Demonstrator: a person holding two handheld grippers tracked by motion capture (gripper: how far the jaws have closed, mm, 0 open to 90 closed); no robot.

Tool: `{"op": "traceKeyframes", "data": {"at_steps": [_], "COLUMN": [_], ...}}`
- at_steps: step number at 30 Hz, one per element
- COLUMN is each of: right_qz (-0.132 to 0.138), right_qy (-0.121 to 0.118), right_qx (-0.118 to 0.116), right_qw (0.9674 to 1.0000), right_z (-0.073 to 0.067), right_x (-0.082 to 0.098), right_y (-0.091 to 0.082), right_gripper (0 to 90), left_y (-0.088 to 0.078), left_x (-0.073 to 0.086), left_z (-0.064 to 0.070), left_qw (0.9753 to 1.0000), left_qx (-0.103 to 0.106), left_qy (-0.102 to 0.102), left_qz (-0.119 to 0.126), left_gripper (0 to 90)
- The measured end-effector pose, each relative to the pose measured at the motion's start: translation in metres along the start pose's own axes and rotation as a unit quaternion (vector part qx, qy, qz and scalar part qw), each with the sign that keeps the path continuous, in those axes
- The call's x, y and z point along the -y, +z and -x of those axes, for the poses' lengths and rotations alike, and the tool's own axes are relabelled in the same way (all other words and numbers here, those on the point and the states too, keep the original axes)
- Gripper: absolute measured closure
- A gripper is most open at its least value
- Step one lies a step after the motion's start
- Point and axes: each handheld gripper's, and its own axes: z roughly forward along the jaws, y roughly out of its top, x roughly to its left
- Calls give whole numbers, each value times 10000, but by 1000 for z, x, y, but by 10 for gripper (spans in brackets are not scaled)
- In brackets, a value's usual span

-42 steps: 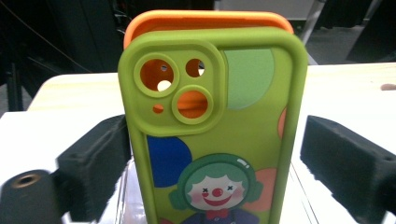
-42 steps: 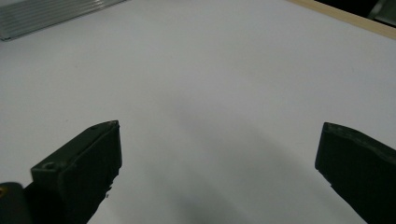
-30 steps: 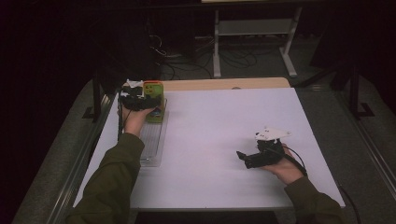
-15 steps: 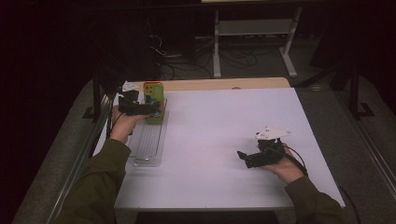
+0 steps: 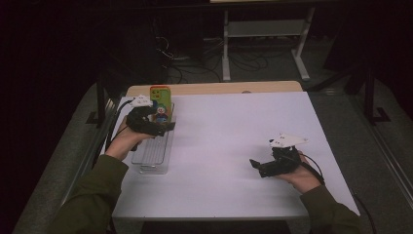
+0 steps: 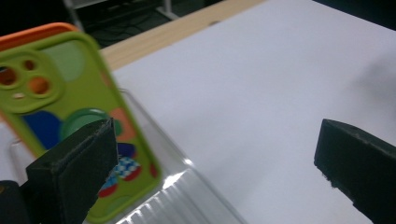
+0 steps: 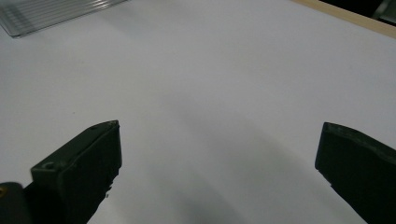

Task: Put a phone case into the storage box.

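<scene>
The left gripper (image 5: 163,127) hangs over the far left part of the table, held from below by the person's left hand (image 5: 127,139). Its jaws stand wide apart with nothing between them. In the left gripper view the left gripper (image 6: 219,163) has one jaw in front of the lower part of a phone case (image 6: 70,116), while the other jaw is out over bare tabletop; whether the near jaw touches the case cannot be told.

The phone case (image 5: 160,105) is green with an orange edge and a cartoon figure on its back. It stands nearly upright, leaning a little, at the far end of a clear ribbed tray (image 5: 153,156). The left gripper view shows its camera cut-out at the top and its bottom edge down inside the tray (image 6: 196,200).

The tray lies along the left edge of the white table (image 5: 234,146), its long side running away from the person.

The right gripper (image 5: 254,165) rests low near the right front of the table, held in the right hand (image 5: 299,175), well apart from the tray and the case. Its jaws are also spread wide and hold nothing. In the right gripper view, the right gripper (image 7: 217,168) looks out over bare white tabletop, with a corner of the tray (image 7: 51,14) far off at the top left.

A strip of wooden board (image 5: 219,88) runs along the table's far edge.
</scene>
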Motion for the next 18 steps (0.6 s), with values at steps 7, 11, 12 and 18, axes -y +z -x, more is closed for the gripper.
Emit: {"op": "traceKeyframes", "data": {"at_steps": [7, 11, 12, 18], "right_qz": [181, 189, 199, 209], "right_qy": [-11, 85, 66, 47], "right_qx": [-106, -181, -168, -229], "right_qw": [9998, 9996, 9996, 9995], "right_z": [-1, -3, -3, -1], "right_x": [1, 2, 3, 11], "right_y": [-7, -10, -11, -13], "right_gripper": [0, 0, 0, 0], "left_y": [-10, -15, -16, -22], "left_x": [12, 23, 26, 45], "left_z": [22, 35, 38, 50], "left_qw": [9989, 9981, 9979, 9974], "left_qx": [397, 524, 563, 663], "left_qy": [220, 332, 334, 264], "left_qz": [-64, -44, -1, 133], "left_gripper": [0, 0, 0, 0]}}
